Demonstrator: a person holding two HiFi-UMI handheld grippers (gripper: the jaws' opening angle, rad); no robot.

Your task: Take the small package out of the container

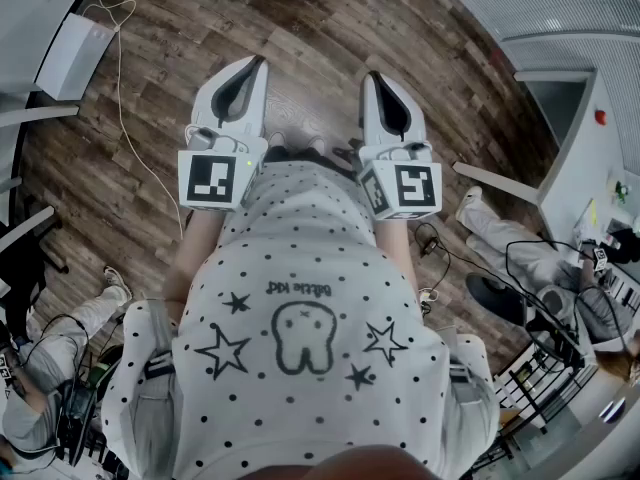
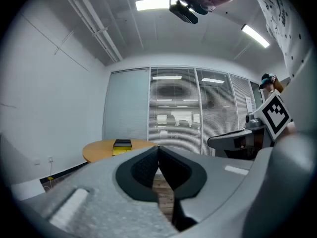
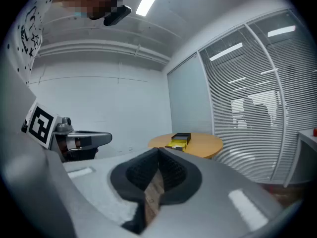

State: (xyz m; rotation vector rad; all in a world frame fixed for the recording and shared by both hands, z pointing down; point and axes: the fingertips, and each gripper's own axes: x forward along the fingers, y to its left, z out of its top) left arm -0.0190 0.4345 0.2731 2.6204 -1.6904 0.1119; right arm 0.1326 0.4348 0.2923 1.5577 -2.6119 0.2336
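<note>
Wood-plank floor (image 1: 150, 168) fills the head view under me. Ahead, in both gripper views, there's a white wall and a glass wall w/ slatted blinds (image 2: 198, 108). A round tan worktop (image 3: 208, 145) stands in front of that glass, well apart from me. My left gripper (image 1: 260, 63) and right gripper (image 1: 370, 76) are held side by side at waist height over the floor, pointing forward approx level, each w/ its marker cube (image 1: 215, 180) at the back. Left gripper's own view: dark ribbed pads meet at the tips, clenched, nothing btwn them, only floor planks seen through the gap below. Right gripper is the same: pads pressed together and empty. The container (image 3: 182, 136) sits on the worktop, small at this range: a low dark box, rectangular and flat-topped. A bright yellow part (image 3: 176, 144) touches its near side; in the left gripper view the yellow shows below the dark top (image 2: 122, 143). Can't tell whether the yellow bit is the small package or part of the box.
</note>
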